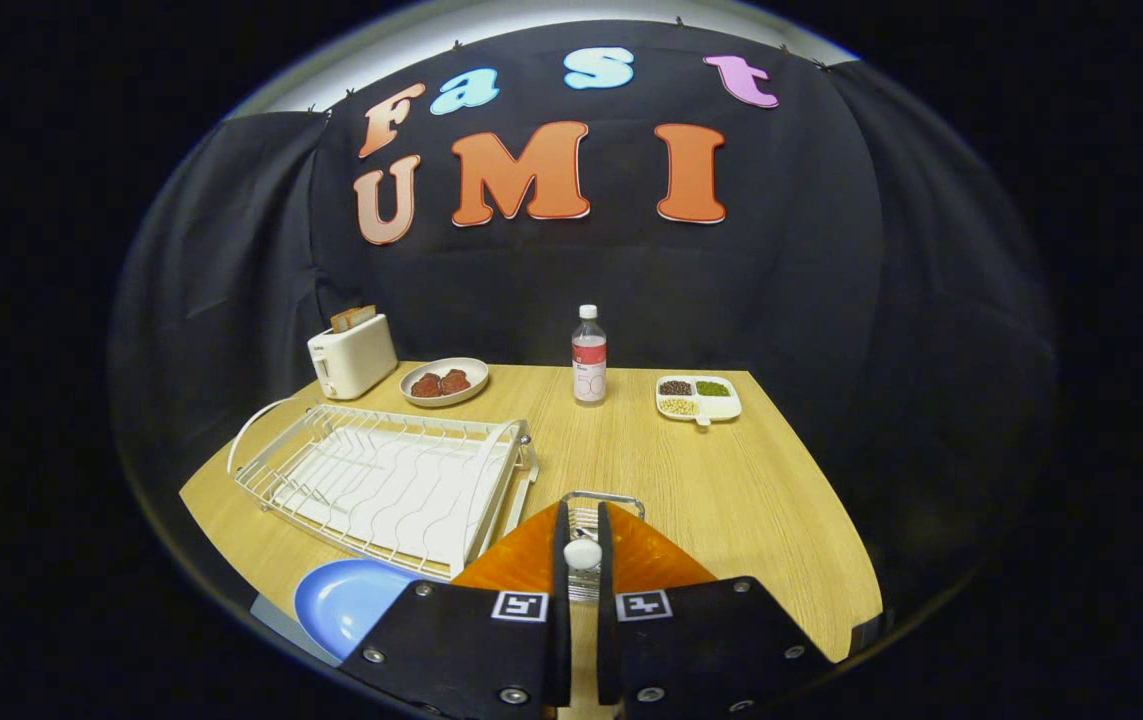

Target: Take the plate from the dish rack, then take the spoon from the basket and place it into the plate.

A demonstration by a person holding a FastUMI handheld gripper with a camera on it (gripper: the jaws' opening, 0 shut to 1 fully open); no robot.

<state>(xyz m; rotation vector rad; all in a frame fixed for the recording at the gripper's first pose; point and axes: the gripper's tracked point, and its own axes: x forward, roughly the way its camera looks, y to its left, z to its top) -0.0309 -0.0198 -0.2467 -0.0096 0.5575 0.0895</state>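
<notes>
My gripper [582, 518] hangs over the small wire basket [621, 498] fixed to the right end of the white dish rack [381, 480]. Its two orange fingers [521, 560] stand close together. Between their black pads is the white spoon [582, 553], rounded end up, and both pads press on it. The spoon's lower part runs down into the basket and is hidden by the fingers. The blue plate [346, 600] lies flat on the wooden table, just left of the gripper and in front of the rack. No dishes stand in the rack.
At the back of the table [731, 480] are a white toaster [351, 355] with bread, a dish with two dark pieces [444, 381], a water bottle [588, 355] and a divided white tray of beans [697, 397]. The table edge runs close on the right.
</notes>
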